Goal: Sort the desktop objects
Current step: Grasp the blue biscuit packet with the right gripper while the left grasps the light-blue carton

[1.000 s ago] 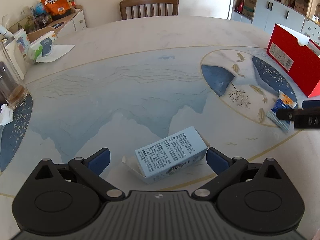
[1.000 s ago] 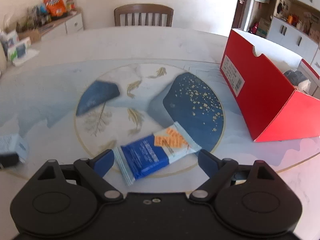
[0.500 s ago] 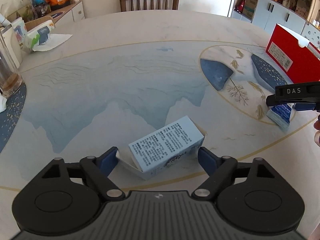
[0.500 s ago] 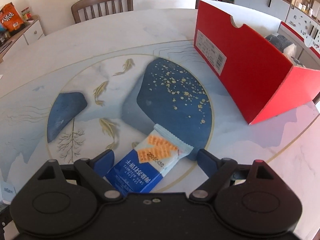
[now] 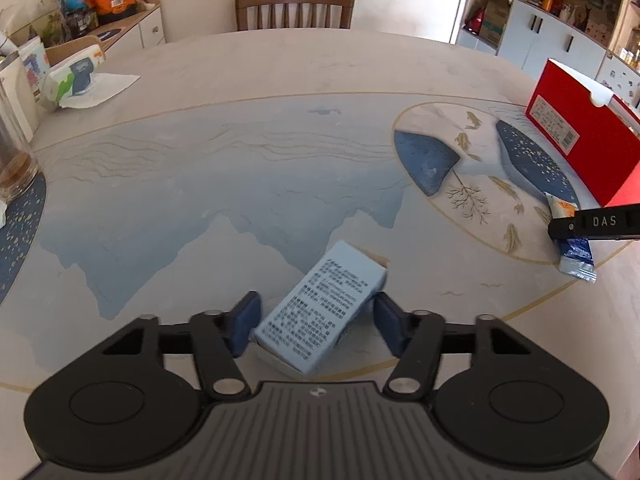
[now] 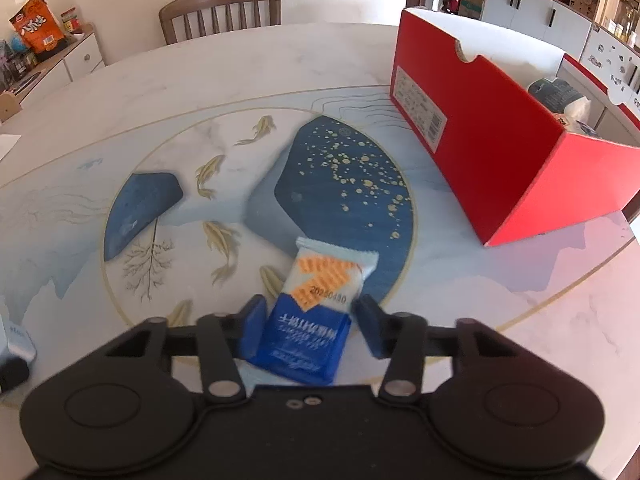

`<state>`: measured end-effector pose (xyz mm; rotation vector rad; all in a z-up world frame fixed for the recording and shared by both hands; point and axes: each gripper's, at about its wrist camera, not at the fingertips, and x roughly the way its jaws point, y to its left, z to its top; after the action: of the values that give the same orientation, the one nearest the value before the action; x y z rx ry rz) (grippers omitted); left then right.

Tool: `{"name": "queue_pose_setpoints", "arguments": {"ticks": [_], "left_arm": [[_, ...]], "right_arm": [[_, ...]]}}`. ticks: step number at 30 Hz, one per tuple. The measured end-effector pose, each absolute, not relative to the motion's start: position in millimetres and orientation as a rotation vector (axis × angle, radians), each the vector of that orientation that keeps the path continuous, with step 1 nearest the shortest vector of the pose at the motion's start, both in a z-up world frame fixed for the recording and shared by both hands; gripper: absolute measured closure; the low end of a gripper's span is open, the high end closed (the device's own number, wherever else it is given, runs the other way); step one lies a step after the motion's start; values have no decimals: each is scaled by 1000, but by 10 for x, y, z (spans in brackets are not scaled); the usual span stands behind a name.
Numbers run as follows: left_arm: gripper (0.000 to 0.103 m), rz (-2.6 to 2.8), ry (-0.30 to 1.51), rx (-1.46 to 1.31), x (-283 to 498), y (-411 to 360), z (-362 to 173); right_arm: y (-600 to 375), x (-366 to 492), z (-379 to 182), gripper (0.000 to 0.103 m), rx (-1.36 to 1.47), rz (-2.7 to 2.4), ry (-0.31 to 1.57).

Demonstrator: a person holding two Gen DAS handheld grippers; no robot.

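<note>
- Left gripper (image 5: 316, 320) has just been closing, clenched on the pale blue carton (image 5: 320, 316) (tilted).
- Right gripper (image 6: 308, 326), also closing, grasps the blue snack packet (image 6: 316, 316) near the table's (image 6: 240, 80) edge.

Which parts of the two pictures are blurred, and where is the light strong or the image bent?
Left wrist view: the blue pads are smeared, the light blue carton fairly sharp; the table edge bows from the fisheye lens. Right wrist view: the snack packet and the pads are soft, the red box crisp, with a reddish tint on the table below it.
</note>
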<state>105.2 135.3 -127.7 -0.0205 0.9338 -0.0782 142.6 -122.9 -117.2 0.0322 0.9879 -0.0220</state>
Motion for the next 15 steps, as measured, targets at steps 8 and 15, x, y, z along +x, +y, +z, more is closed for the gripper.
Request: {"name": "queue_pose_setpoints", "arguments": {"ticks": [8, 15], "left_arm": [[72, -137, 936, -16, 1066, 1250, -1260], [74, -181, 940, -12, 1079, 1113, -1253]], "right_arm": [[-1349, 1381, -1149, 67, 48, 6, 1004], [-1443, 1296, -1113, 67, 45, 22, 1003]]}}
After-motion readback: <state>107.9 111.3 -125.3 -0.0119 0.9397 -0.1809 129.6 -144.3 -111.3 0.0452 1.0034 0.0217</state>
